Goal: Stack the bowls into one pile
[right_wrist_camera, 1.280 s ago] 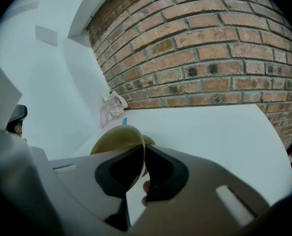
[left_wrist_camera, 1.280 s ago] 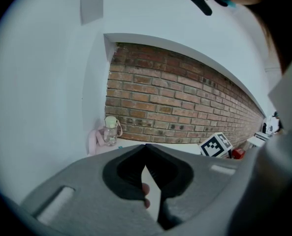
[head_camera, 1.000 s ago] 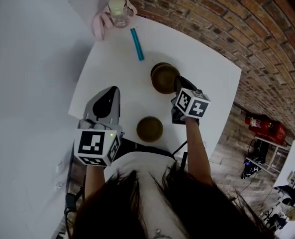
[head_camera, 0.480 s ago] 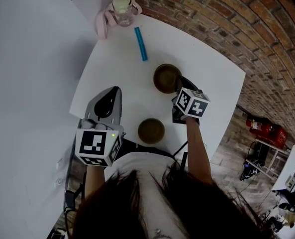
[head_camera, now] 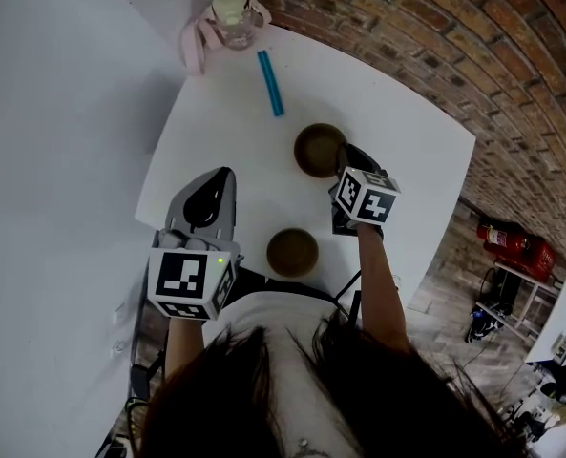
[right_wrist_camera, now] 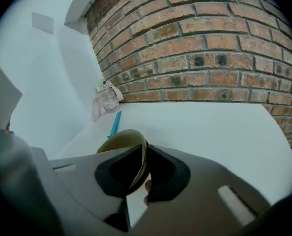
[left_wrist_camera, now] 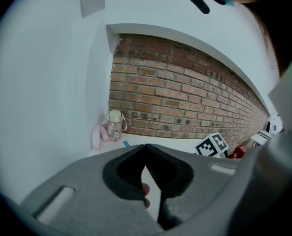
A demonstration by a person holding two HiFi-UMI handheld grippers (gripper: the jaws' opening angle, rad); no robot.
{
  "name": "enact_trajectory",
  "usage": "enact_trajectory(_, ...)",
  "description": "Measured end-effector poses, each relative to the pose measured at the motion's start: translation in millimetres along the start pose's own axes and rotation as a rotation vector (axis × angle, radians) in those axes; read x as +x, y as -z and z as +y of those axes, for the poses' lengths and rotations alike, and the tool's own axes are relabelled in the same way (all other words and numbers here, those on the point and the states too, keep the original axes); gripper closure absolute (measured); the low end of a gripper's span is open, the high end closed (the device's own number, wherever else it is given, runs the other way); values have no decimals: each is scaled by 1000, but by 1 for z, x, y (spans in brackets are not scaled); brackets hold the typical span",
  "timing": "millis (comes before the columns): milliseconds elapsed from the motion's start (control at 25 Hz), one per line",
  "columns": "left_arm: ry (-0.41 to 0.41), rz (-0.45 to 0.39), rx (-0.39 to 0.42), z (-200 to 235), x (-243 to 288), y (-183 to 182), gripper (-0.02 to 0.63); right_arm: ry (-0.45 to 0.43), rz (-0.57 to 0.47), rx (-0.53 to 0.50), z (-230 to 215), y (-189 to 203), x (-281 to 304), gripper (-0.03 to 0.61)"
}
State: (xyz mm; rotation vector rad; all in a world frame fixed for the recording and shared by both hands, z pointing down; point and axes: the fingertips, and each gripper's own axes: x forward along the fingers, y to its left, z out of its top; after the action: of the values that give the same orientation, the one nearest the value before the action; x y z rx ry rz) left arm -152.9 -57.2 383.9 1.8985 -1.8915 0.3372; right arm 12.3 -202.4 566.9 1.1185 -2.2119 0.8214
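Looking steeply down over a person's head at a white desk (head_camera: 397, 151) set into a corner, with a brick wall (head_camera: 407, 27) along its far side. A short blue stick (head_camera: 270, 83) lies flat on the desk and serves as the reference point here.

Beyond the stick, in the far corner, a clear jar (head_camera: 231, 17) stands against a pale pink object (head_camera: 195, 46).

On the person's side of the stick and slightly to its right is a brown bowl (head_camera: 318, 149). The right tongs (right_wrist_camera: 144, 150) reach in from that bowl's near right side. In the right gripper view the bowl's thin rim runs between the two jaw tips, which grasp it. The jaws have just been easing apart, with the rim between them.

Farther from the stick, toward the person, a second brown bowl (head_camera: 292, 252) sits alone near the desk's front edge, upright and untouched.

The left tongs (head_camera: 223, 174) hover on the person's side of the stick, slightly left of it, beside the second bowl and apart from it. In the left gripper view their jaw tips meet, clenched on nothing, and a fingertip (left_wrist_camera: 146, 188) shows through the gap behind them.
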Motion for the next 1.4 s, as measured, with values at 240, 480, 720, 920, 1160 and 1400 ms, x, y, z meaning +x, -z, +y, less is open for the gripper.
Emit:
enact_trajectory(240, 1, 2, -7, 1, 3, -1, 612, 8, -8, -20, 1, -2, 1, 538)
enact_trajectory(480, 7, 3, 2, 1, 4, -2, 612, 7, -3, -8, -1, -1, 2, 522)
enact_trajectory(720, 15, -5, 0, 0, 2, -3, 612, 27, -17, -28, -3, -5, -3, 516)
enact_trajectory(920, 24, -17, 4, -2, -1, -6, 612, 35, -29, -30, -4, -8, -10, 517)
enact_trajectory(1160, 33, -33, 11, -6, -7, -9, 612, 38, -34, -43, -2, -8, -18, 518)
enact_trajectory(1400, 39, -50, 15, -11, -14, -11, 612, 37, -48, -60, 2, -10, -27, 528)
